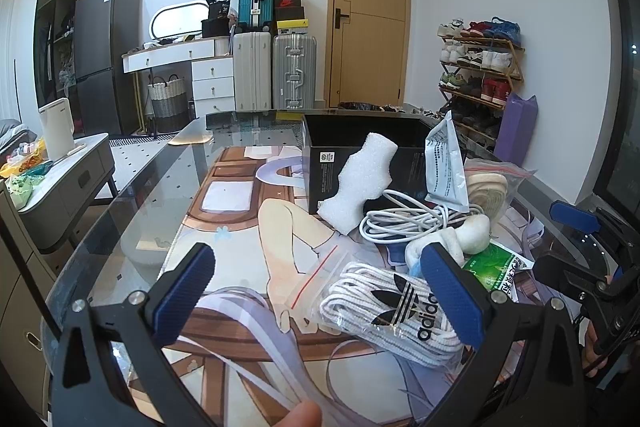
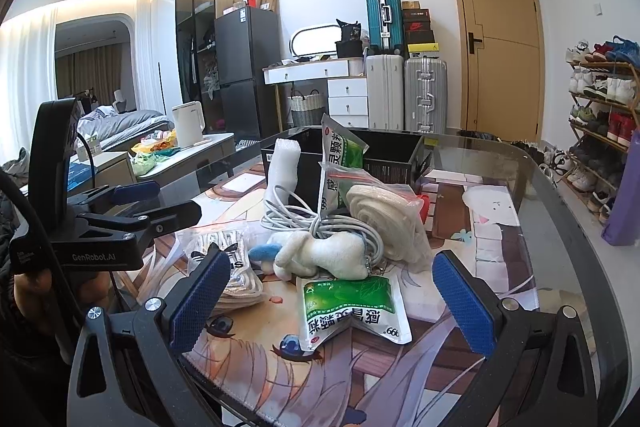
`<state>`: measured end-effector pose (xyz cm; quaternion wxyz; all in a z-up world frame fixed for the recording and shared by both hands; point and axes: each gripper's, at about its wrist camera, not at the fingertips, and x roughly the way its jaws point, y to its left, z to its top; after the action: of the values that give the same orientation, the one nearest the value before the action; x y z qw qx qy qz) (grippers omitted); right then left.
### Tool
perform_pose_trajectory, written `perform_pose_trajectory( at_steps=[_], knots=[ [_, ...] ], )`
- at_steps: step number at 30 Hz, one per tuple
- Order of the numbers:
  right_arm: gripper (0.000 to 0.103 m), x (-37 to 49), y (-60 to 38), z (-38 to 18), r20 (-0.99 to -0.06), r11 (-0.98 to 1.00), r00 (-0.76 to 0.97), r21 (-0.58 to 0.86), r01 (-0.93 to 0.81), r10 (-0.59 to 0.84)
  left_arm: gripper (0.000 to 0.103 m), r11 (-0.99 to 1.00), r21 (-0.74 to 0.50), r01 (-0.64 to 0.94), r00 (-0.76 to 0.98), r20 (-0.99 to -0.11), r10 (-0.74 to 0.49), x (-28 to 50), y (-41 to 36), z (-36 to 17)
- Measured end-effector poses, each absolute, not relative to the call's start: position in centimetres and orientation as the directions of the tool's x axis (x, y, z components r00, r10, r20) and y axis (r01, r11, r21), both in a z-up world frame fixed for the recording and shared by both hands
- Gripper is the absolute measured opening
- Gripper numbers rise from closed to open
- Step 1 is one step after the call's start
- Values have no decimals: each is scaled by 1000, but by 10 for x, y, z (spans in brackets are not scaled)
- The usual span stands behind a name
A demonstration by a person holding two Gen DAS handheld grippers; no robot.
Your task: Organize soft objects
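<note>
I held both tools wide open and empty: the left tool (image 1: 320,291) near the bagged laces (image 1: 394,311), the right tool (image 2: 332,301) over the green sachet (image 2: 352,309); the tangled white cable (image 2: 320,219) risked dragging its neighbours.

Left gripper (image 1: 320,291): jaws spread wide, blue pads facing each other, nothing clamped between them, held low and angled forward. A fingertip (image 1: 298,415) of the holding hand shows at the bottom edge of the left wrist view. Right gripper (image 2: 332,299): jaws also wide apart, nothing gripped, pointing forward and slightly down. In the right wrist view the left gripper sits off to the left side, its holding hand (image 2: 32,291) partly visible under the black body. Both grippers side by side, near each other.
</note>
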<state>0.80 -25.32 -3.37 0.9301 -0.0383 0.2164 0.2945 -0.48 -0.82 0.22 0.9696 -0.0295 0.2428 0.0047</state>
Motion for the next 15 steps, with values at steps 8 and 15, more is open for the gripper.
perform_pose_trajectory(
  at_steps=[8, 15],
  knots=[
    [103, 9, -252, -34, -439, 828, 731, 56, -558, 522, 103, 998, -60, -35, 873, -487, 1, -2, -6, 0],
    [103, 14, -253, -36, -462, 840, 730, 61, -539, 503, 103, 998, -49, -28, 873, -488, 1, -3, -9, 1]
  ],
)
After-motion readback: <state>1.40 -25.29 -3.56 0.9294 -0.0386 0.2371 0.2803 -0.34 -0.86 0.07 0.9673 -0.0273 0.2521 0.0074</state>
